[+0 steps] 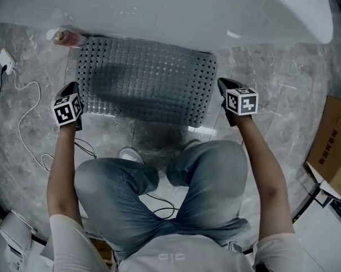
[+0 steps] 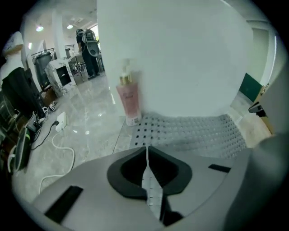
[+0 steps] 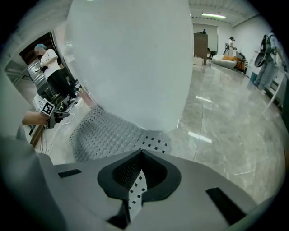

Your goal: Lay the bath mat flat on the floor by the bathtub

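The grey perforated bath mat [image 1: 144, 81] lies spread on the marble floor, its far edge against the white bathtub [image 1: 164, 14]. My left gripper [image 1: 75, 90] is at the mat's left edge near the front corner. In the left gripper view the jaws [image 2: 147, 150] are together with a thin holed strip of the mat [image 2: 194, 131] pinched between them. My right gripper [image 1: 223, 85] is at the mat's right edge. There too the jaws [image 3: 141, 154] are shut, with a fold of the mat [image 3: 104, 133] running between them.
A pink pump bottle [image 1: 66, 38] stands by the tub [image 2: 180, 58] at the mat's far left corner. A white power strip [image 1: 7, 60] and its cable lie on the floor to the left. A cardboard box [image 1: 333, 145] sits at the right. The person's knees are just in front of the mat.
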Available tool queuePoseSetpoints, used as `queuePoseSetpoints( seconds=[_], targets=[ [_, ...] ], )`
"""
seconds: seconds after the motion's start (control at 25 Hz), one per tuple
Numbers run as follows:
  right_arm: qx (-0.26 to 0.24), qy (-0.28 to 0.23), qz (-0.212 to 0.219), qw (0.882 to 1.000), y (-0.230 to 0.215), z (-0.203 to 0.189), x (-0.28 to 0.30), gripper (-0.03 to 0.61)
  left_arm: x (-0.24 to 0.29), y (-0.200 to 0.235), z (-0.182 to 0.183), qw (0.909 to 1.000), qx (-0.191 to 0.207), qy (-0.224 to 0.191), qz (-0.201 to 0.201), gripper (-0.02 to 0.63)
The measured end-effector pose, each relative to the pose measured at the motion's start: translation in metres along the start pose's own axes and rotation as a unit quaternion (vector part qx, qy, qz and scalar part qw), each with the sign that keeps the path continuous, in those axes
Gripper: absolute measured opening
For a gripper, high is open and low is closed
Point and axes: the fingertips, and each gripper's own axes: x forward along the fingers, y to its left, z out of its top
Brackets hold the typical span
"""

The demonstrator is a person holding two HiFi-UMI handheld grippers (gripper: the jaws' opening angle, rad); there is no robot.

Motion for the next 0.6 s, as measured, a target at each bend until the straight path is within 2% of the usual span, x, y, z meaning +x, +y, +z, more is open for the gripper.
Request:
queuePoseSetpoints(
  seconds=[0.08, 0.16, 0.2, 0.4, 0.6],
  targets=[
    [0.004, -0.014, -0.002, 1.0, 0.014, 0.015, -0.037, 0.026, -0.038, -0.017, 0.027, 0.9986, -0.031, -0.035, -0.026, 0.015],
    [0.004, -0.034, -0.001, 0.999, 0.031, 0.032, -0.076, 0.026, -0.08, -0.032, 0.055, 0.9936, -0.078, -0.065, -0.049, 0.015],
    [0.004, -0.043, -0.001, 0.999, 0.039, 0.04, -0.096, 0.026, -0.101, -0.04, 0.067, 0.9915, -0.09, -0.076, -0.056, 0.015],
    [0.009, -0.082, 0.001, 0.997, 0.089, 0.084, -0.199, 0.026, -0.205, -0.082, 0.116, 0.9906, -0.051, -0.102, -0.076, 0.015],
    [0.01, -0.108, 0.01, 0.994, 0.134, 0.131, -0.295, 0.026, -0.307, -0.119, 0.163, 0.9865, -0.044, -0.119, -0.103, 0.015]
  ],
)
